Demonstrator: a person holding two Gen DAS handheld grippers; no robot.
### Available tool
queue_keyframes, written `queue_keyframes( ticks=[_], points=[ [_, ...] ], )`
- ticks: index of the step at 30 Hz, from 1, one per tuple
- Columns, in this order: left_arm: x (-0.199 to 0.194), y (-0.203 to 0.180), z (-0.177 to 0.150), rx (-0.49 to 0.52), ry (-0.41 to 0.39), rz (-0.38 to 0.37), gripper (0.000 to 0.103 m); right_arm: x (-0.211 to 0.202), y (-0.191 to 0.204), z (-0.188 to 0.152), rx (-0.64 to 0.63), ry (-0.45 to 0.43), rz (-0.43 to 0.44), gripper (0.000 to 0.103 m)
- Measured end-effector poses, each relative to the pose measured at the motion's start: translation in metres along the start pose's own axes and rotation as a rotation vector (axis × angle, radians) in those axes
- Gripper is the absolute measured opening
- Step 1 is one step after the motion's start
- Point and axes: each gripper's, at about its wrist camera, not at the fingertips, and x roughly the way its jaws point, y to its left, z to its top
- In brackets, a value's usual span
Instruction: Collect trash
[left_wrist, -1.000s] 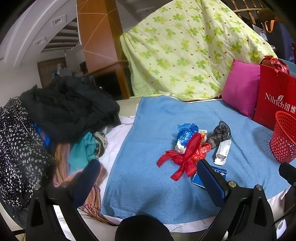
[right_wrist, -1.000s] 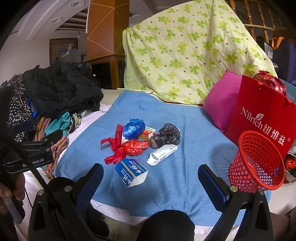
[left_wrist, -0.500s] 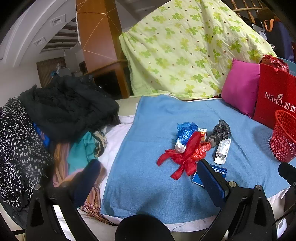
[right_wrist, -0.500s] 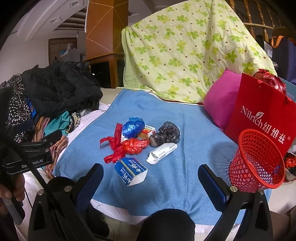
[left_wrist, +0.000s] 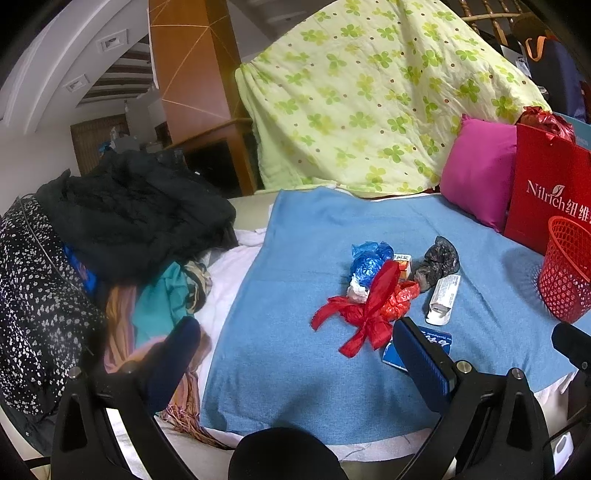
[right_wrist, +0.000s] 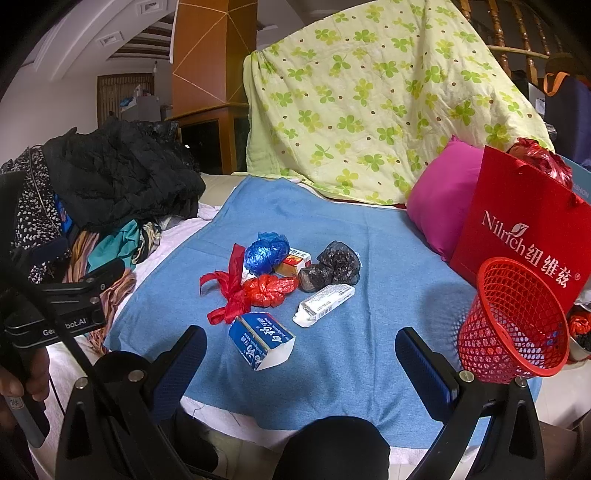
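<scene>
half of the blue carton (left_wrist: 417, 345) hides behind the left gripper (left_wrist: 295, 354)'s right finger; the right wrist view shows it whole, boxy (right_wrist: 262, 340), just beside the crinkled red plastic ribbon (right_wrist: 236, 291). the mesh red basket (right_wrist: 513, 321), well right of the ribbon on the blue blanket (right_wrist: 369, 332), is cut off in the left view. both the left gripper and right gripper (right_wrist: 301, 356) gape wide, holding nothing.

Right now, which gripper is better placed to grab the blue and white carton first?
Probably the right gripper: it is open, and the blue and white carton lies just ahead between its fingers. The red mesh basket is also on its side. From the left gripper, the carton sits off behind its right finger.
</scene>
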Motion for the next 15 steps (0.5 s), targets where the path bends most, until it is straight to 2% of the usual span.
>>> queue_keyframes(
  ticks=[10, 15],
  points=[
    [0.017, -0.001, -0.007, 0.008, 0.037, -0.011, 0.103, 0.017, -0.004, -0.004, 0.023, 0.010, 0.020, 0.103],
    [0.042, 0.005, -0.015, -0.015, 0.099, -0.033, 0.103, 0.039, -0.007, -0.012, 0.020, 0.048, 0.034, 0.103]
  ],
)
